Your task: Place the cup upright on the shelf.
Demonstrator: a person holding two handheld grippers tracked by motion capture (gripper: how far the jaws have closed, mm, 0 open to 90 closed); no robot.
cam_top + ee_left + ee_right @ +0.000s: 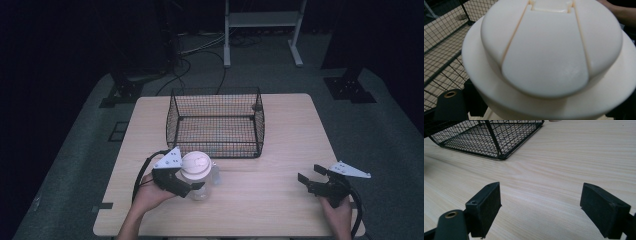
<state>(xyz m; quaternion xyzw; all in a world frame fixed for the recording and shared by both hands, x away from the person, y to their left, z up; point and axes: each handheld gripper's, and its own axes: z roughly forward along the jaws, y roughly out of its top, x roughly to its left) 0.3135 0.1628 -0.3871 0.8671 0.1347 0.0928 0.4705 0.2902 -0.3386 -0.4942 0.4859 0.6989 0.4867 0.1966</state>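
Note:
A clear plastic bottle with a wide white lid stands upright at the front left of the wooden table, just in front of a black wire basket. My left gripper is shut on the bottle below its lid, coming in from the left. In the left gripper view the white lid looms very close, with a black jaw at each bottom corner. My right gripper rests low at the front right, open, with bare table between its jaws.
The wire basket sits mid-table with nothing visible inside; its mesh runs just behind the bottle. A white stand's legs and cables lie on the floor beyond the table. Bare wood lies between the two grippers.

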